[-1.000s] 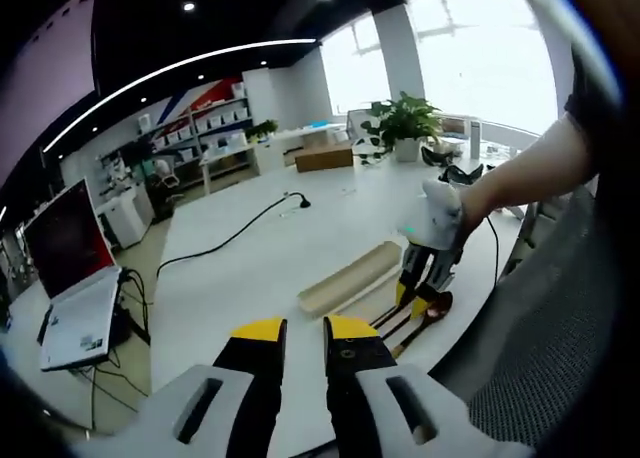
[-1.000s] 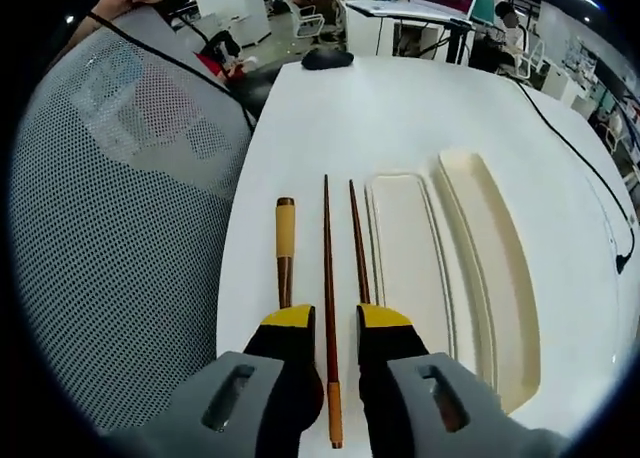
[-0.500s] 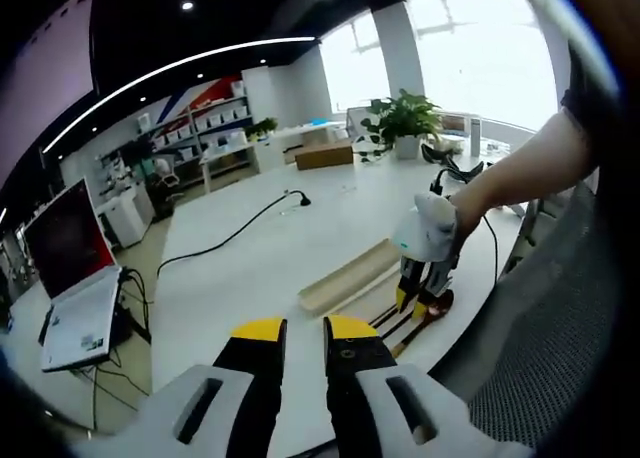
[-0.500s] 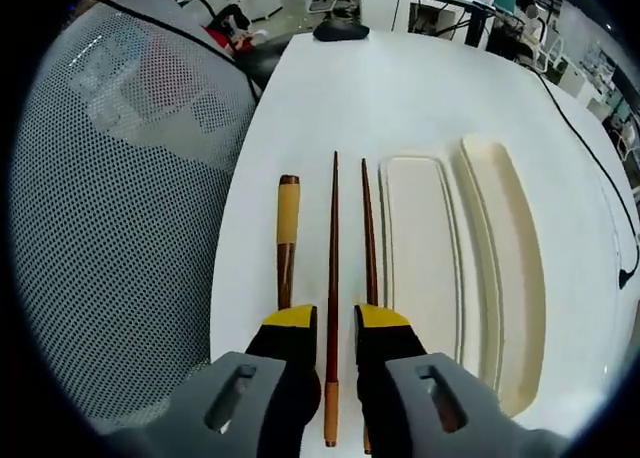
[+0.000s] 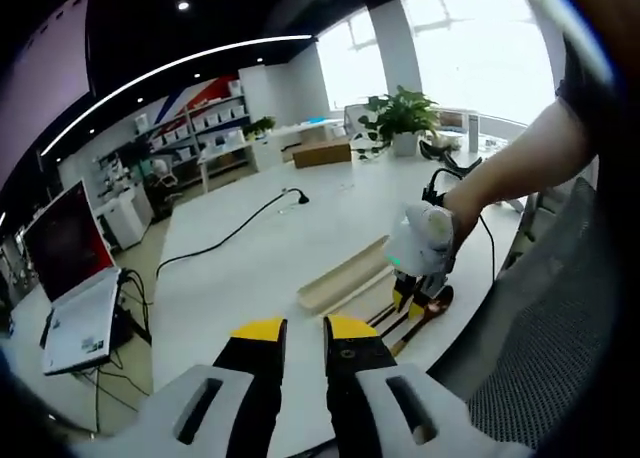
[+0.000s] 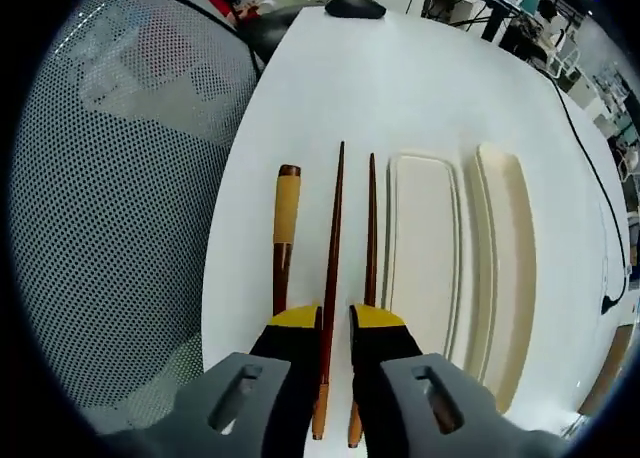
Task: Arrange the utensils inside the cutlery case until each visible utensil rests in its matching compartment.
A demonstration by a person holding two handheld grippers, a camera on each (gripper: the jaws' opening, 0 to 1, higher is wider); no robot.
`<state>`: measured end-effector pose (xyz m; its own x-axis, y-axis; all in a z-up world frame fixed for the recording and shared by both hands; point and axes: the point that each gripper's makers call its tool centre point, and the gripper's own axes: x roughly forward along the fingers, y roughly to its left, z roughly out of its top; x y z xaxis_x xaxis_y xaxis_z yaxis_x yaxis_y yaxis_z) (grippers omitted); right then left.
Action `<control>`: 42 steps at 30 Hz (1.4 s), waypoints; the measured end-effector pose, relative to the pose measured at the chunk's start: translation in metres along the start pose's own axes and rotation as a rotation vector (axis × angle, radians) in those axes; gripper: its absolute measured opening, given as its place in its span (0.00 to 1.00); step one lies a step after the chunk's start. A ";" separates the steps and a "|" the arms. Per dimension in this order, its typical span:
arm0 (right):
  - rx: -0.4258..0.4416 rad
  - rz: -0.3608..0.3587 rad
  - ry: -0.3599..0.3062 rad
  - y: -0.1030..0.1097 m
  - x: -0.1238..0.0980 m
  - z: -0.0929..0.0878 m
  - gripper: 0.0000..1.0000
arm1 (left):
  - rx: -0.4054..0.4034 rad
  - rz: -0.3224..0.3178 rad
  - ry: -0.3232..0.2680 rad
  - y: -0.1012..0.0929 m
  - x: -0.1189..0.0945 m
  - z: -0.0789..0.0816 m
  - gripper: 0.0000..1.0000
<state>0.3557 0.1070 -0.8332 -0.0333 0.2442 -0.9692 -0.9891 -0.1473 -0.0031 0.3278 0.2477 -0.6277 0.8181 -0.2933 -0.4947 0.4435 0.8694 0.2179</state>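
Note:
Two dark wooden chopsticks (image 6: pixel 335 228) (image 6: pixel 370 228) and a spoon with a pale wooden handle (image 6: pixel 285 213) lie side by side on the white table, left of the cream cutlery case. The case is in two parts: a flat lid (image 6: pixel 425 248) and a deeper tray (image 6: pixel 505 258). My right gripper (image 6: pixel 335 318) is open, and its jaws straddle the left chopstick with a narrow gap. In the left gripper view the right gripper (image 5: pixel 418 253), held by a hand, hangs over the utensils (image 5: pixel 410 318) beside the case (image 5: pixel 345 276). My left gripper (image 5: pixel 305 328) stands open, its jaws holding nothing.
A mesh chair back (image 6: pixel 110 178) stands close along the table's left edge. A black mouse (image 6: pixel 355 8) and a cable (image 6: pixel 590 148) lie farther off. In the left gripper view, a laptop (image 5: pixel 70 278) stands at the left, a cable (image 5: pixel 230 233) crosses the table, and a plant (image 5: pixel 405 118) stands at the back.
The right gripper's jaws have narrowed around the left chopstick and its camera has pulled back, so the utensils look smaller. The left gripper has barely moved.

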 end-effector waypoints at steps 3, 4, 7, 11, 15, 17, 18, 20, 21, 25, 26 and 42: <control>-0.006 0.007 0.041 -0.001 0.000 0.000 0.07 | 0.003 -0.003 0.002 0.000 0.000 0.000 0.15; -0.003 0.007 0.047 -0.002 0.001 0.001 0.07 | 0.004 -0.002 0.002 0.000 0.000 0.000 0.15; 0.029 0.005 0.083 -0.002 0.001 0.000 0.07 | 0.003 -0.002 -0.001 0.000 0.000 0.000 0.15; -0.005 0.010 0.095 -0.001 0.001 0.000 0.07 | 0.006 -0.003 -0.004 0.000 0.000 0.001 0.15; 0.004 0.013 0.097 -0.002 0.001 -0.001 0.07 | 0.007 0.003 -0.007 0.002 -0.001 0.000 0.14; 0.005 0.011 0.094 -0.002 0.001 -0.001 0.07 | 0.002 0.003 -0.012 0.003 -0.001 0.001 0.14; 0.019 0.010 0.090 -0.002 0.001 -0.001 0.06 | 0.003 0.004 -0.013 0.003 -0.001 0.001 0.14; 0.040 0.004 0.081 -0.002 0.000 0.000 0.06 | 0.007 0.004 -0.012 0.003 -0.001 0.000 0.14; 0.073 -0.005 0.071 -0.003 0.000 0.000 0.06 | 0.007 0.004 -0.013 0.003 -0.001 0.000 0.14; 0.085 -0.020 0.060 -0.001 0.000 -0.001 0.04 | 0.003 0.007 -0.019 0.005 -0.001 0.001 0.14; 0.086 -0.022 0.058 -0.001 0.000 -0.001 0.04 | 0.004 0.007 -0.019 0.005 -0.001 0.001 0.14; 0.088 -0.017 0.088 0.005 0.000 -0.002 0.11 | 0.004 0.011 -0.014 0.006 -0.001 0.000 0.14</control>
<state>0.3505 0.1045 -0.8333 -0.0074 0.1599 -0.9871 -0.9983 -0.0579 -0.0018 0.3298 0.2525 -0.6258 0.8281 -0.2891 -0.4802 0.4356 0.8712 0.2266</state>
